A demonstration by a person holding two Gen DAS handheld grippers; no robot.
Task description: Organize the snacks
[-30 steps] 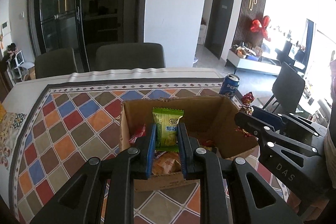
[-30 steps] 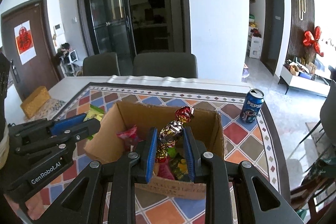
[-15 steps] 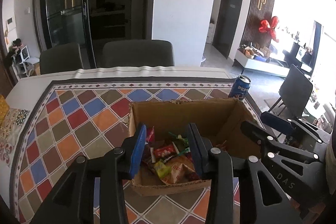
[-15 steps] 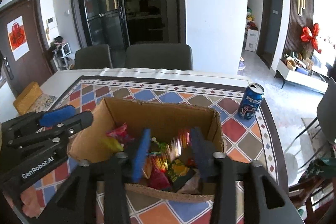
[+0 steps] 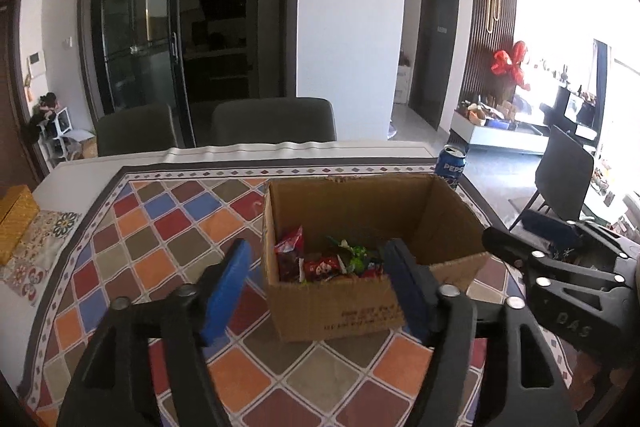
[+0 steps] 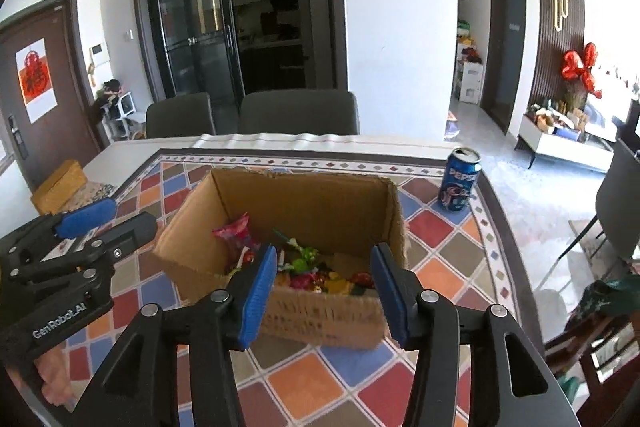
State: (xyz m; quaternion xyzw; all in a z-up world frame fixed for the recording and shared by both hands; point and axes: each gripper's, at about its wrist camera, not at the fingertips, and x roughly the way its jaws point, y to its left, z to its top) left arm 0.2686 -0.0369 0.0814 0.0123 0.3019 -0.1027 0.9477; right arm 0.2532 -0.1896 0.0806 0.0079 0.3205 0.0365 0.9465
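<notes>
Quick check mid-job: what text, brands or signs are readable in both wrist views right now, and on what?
"PEPSI": blue can on the tablecloth, right of the cardboard box.
"GenRobot.AI": body of the left tongs, in the right wrist view.
"DAS": body of the right tongs, in the left wrist view.
Print on the box front: too blurred to read.
Red sign on the door poster: unreadable.
Snack wrappers: unreadable.

Black plastic grippers: left gripper (image 5: 316, 283), right gripper (image 6: 324, 283). Blue ribbed pads (image 6: 260, 301), silver screws (image 6: 427, 295), white "GenRobot.AI" lettering (image 6: 60, 321).
</notes>
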